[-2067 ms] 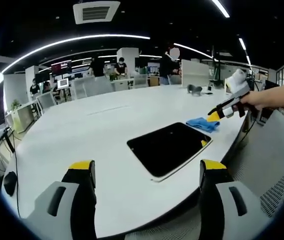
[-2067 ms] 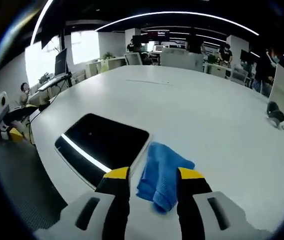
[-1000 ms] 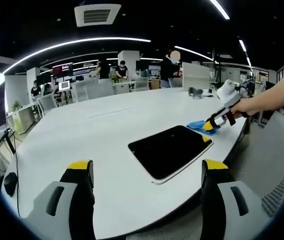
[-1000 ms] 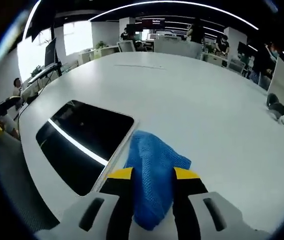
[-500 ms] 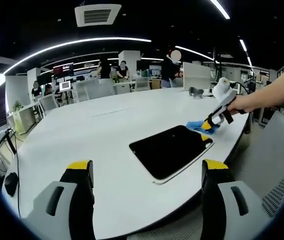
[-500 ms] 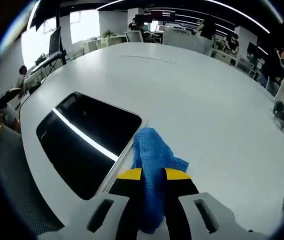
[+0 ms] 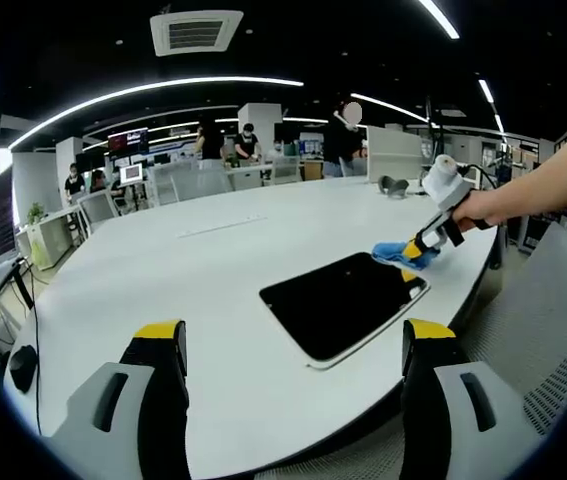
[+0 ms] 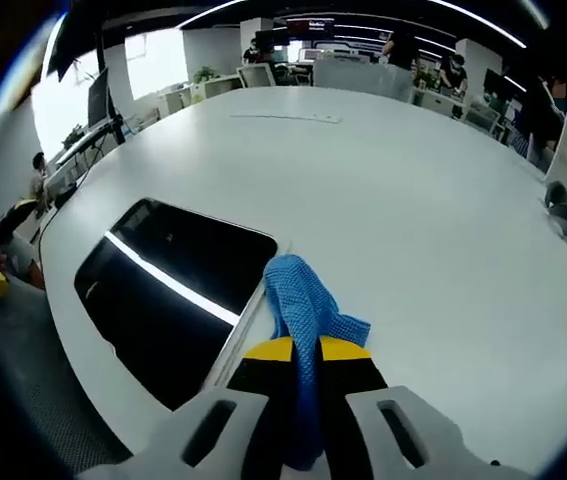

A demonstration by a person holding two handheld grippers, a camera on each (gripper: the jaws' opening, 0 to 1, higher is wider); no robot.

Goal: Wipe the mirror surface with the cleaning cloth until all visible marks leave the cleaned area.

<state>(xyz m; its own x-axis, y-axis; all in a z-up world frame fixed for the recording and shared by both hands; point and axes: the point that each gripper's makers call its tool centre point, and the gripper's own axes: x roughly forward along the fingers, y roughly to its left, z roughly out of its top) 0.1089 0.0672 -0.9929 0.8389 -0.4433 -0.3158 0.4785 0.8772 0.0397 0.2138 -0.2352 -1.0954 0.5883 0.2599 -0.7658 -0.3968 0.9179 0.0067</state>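
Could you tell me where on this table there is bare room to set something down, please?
Most of the white table is bare: the wide stretch beyond the mirror toward the far desks, and the strip between the blue cloth and the small devices at the edge. It is crowded only around the mirror's corner, where the right gripper pinches the cloth.

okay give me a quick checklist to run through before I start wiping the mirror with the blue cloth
1. Cloth gripped: ok. The right gripper has its jaws shut on the blue cloth.
2. Cloth over the glass: not ok. It sits at the mirror's edge, mostly over the white table.
3. Mirror flat on the table: ok, it lies flat near the table edge.
4. Marks to wipe located: cannot tell. The dark surface shows mainly a reflected light strip.
5. Left gripper out of the way: ok. It is open, back from the mirror, holding nothing.
6. Path clear: ok, nothing lies on the mirror.
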